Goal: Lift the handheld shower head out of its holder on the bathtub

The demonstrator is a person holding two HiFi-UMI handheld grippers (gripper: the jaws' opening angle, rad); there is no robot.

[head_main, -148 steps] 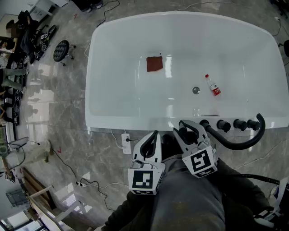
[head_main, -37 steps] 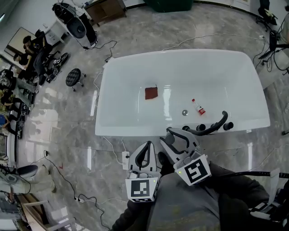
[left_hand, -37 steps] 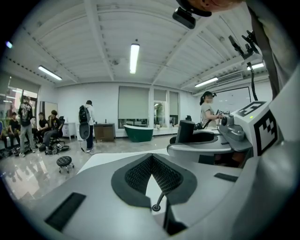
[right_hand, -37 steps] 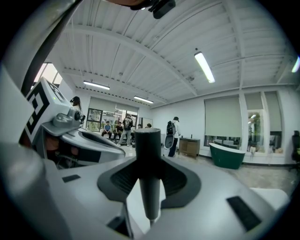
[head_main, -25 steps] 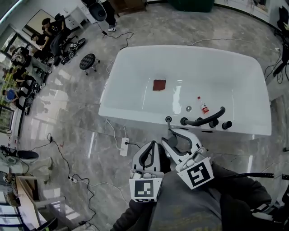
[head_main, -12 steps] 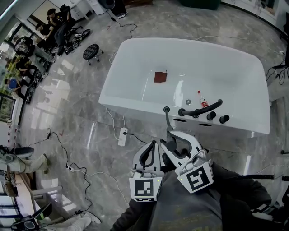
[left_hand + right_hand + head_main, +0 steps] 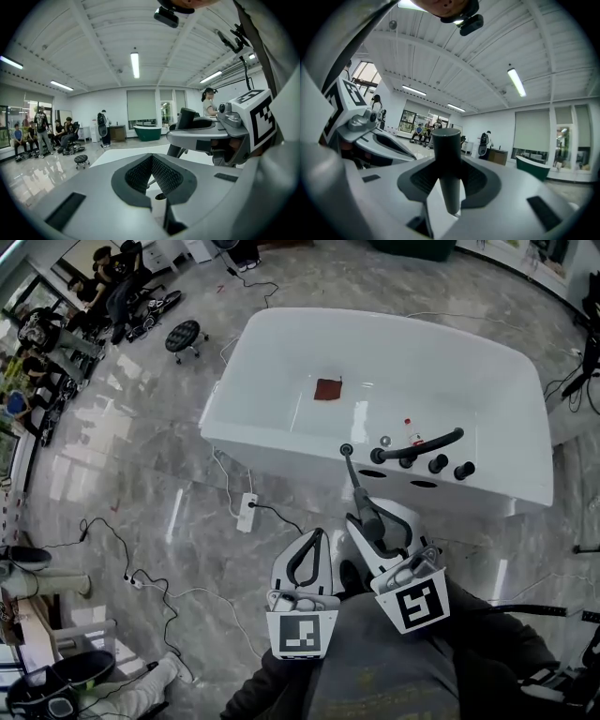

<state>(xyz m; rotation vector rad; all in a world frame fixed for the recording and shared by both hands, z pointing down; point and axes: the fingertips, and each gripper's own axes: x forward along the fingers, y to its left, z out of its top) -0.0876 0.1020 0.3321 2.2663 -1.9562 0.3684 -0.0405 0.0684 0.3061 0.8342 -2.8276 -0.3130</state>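
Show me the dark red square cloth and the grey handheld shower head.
dark red square cloth (image 7: 328, 389), head view, its centre.
grey handheld shower head (image 7: 446, 161), right gripper view, its handle.

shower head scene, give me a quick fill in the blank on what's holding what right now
The right gripper grips the shower head by its ____. The left gripper has its fingers together, with ____ between them. The red cloth lies inside the white ____.
Missing words: handle; nothing; bathtub.
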